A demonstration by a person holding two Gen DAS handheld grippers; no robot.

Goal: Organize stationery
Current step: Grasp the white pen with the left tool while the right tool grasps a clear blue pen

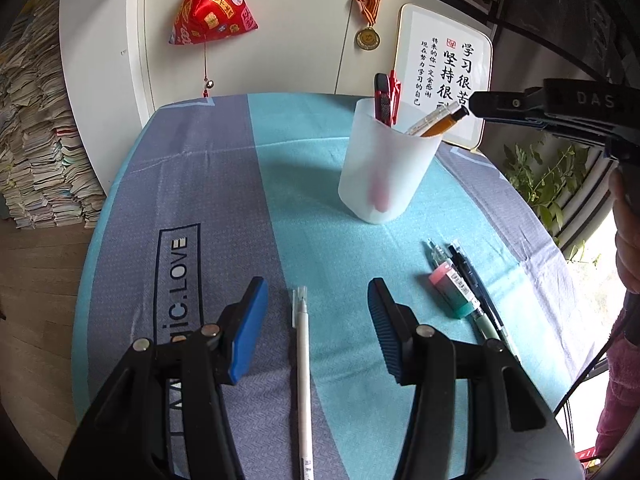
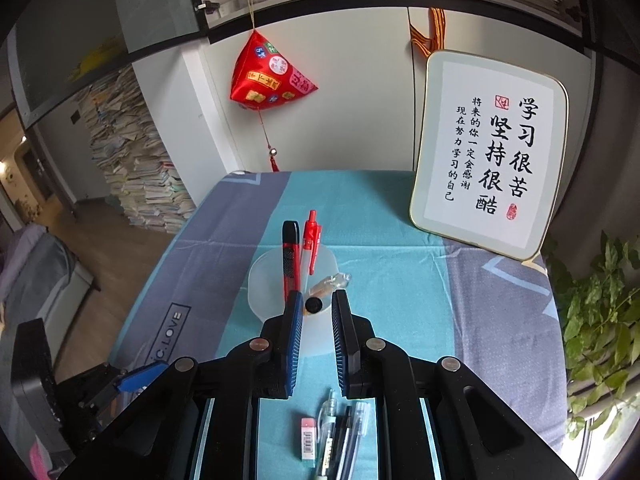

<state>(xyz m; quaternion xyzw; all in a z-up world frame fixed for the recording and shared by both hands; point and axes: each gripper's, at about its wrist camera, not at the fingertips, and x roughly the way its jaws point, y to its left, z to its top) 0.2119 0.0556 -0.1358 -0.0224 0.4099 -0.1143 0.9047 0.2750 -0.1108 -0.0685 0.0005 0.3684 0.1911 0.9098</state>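
Note:
A frosted white pen cup stands on the blue tablecloth and holds a red-black utility knife, a red compass and an orange pen. My left gripper is open low over the cloth, and a white pen lies between its fingers. My right gripper hovers just above the cup, jaws a little apart, with the orange pen's black end between the fingertips, not clamped. A pink-green eraser and several pens lie right of the left gripper.
A framed calligraphy board leans at the table's back right. A red hanging ornament and a medal hang on the wall behind. Stacks of books stand on the floor to the left. A green plant is at the right.

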